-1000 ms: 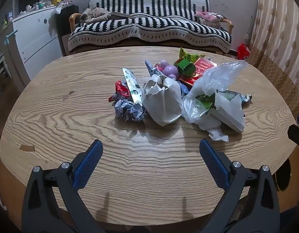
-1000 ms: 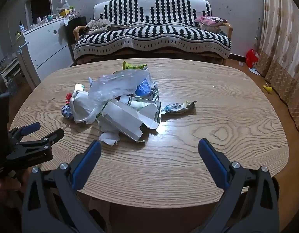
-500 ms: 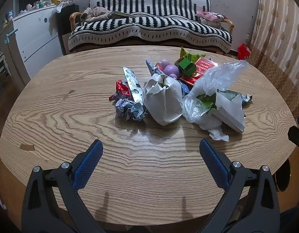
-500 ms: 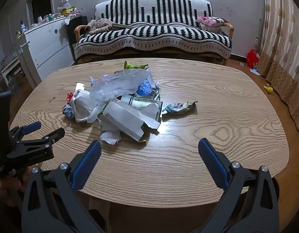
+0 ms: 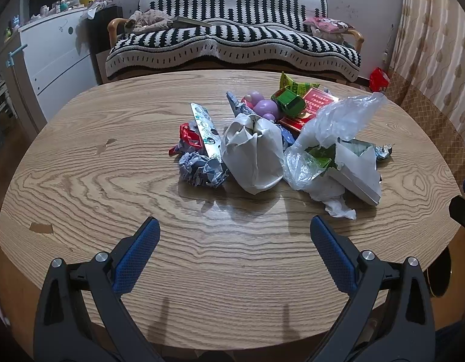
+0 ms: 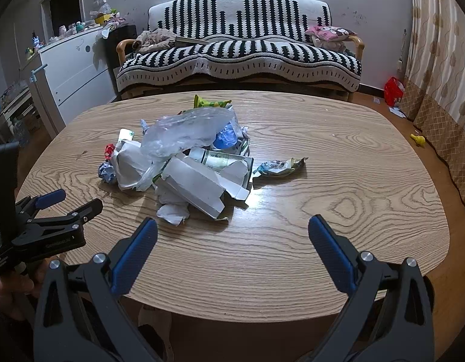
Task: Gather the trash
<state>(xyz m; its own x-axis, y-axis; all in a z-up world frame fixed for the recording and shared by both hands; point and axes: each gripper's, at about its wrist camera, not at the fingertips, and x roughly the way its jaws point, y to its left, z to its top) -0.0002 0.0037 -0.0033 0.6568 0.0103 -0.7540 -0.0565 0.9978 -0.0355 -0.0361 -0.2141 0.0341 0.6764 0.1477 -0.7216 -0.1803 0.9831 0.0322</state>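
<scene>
A pile of trash lies mid-table: a crumpled white paper bag point(image 5: 252, 154), a clear plastic bag point(image 5: 338, 120), a torn white carton point(image 5: 357, 169), a crumpled foil ball point(image 5: 202, 170), a red box point(image 5: 312, 107) and a green carton point(image 5: 289, 101). In the right wrist view the plastic bag point(image 6: 190, 129), the carton point(image 6: 196, 185) and a loose wrapper point(image 6: 279, 166) show. My left gripper point(image 5: 232, 232) is open and empty, short of the pile; it also shows in the right wrist view point(image 6: 66, 203). My right gripper point(image 6: 232, 235) is open and empty near the table's front edge.
The oval wooden table point(image 5: 111, 196) carries the pile. Behind it stands a sofa with a black-and-white striped cover point(image 5: 232, 42). A white cabinet point(image 5: 54, 60) is at the left, curtains point(image 5: 437, 45) at the right. A red bag point(image 6: 393, 90) lies on the floor.
Both grippers have crept slightly forward toward the table and pile. Both stay open and empty.
</scene>
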